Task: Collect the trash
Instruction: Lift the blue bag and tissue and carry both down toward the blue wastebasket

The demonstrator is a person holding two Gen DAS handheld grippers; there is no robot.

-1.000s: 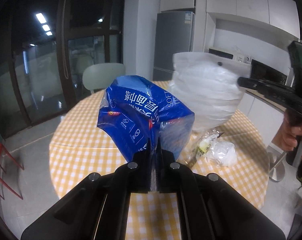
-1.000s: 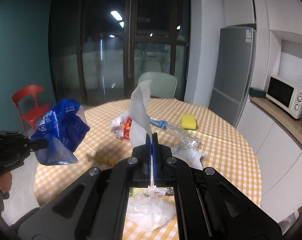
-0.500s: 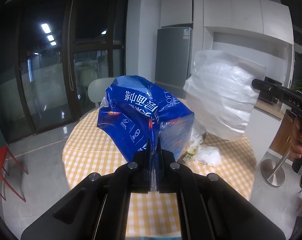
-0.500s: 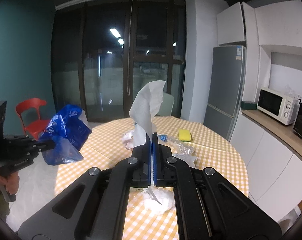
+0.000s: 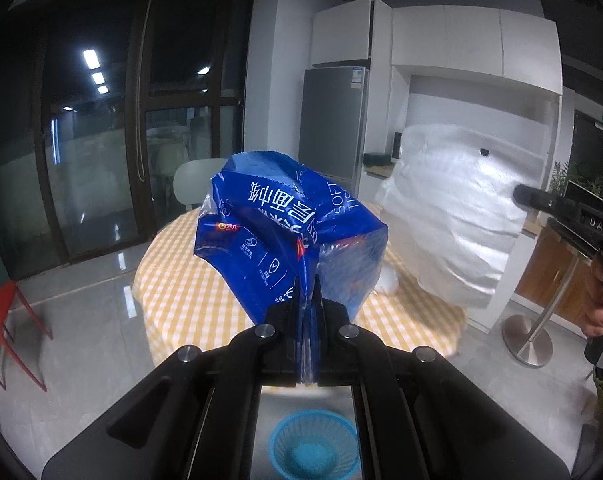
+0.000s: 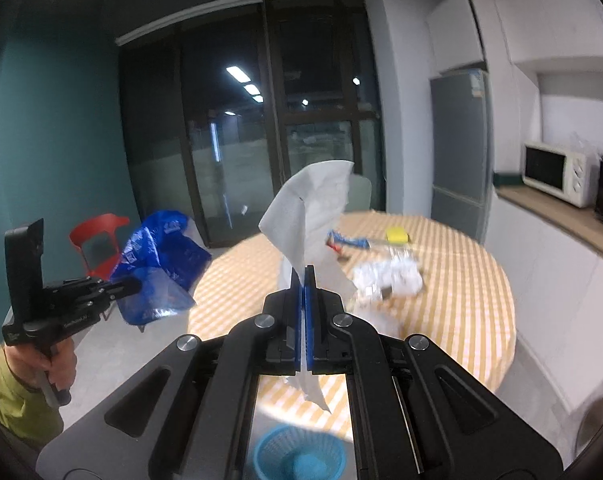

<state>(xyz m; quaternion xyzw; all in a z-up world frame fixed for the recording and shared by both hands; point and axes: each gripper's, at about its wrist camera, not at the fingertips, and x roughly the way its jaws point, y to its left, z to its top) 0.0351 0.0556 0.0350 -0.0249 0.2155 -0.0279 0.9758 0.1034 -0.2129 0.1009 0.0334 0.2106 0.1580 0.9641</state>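
A crumpled blue wrapper [image 5: 285, 236] is clamped in the left hand-held gripper [image 5: 308, 312], and a white paper tissue [image 6: 313, 216] is pinched between the closed jaws of the right hand-held gripper [image 6: 303, 316]. Both pieces are held in the air, off the checked counter [image 6: 457, 280], above a blue basket [image 5: 315, 446] seen low between the fingers. The carrying step appears to be in hand; next, each piece would likely be lowered over the basket and the jaws released. More litter [image 6: 385, 276] is left on the counter. The counter's rounded edge lies just ahead, and open floor is seen to the left towards a red chair [image 6: 97, 240]
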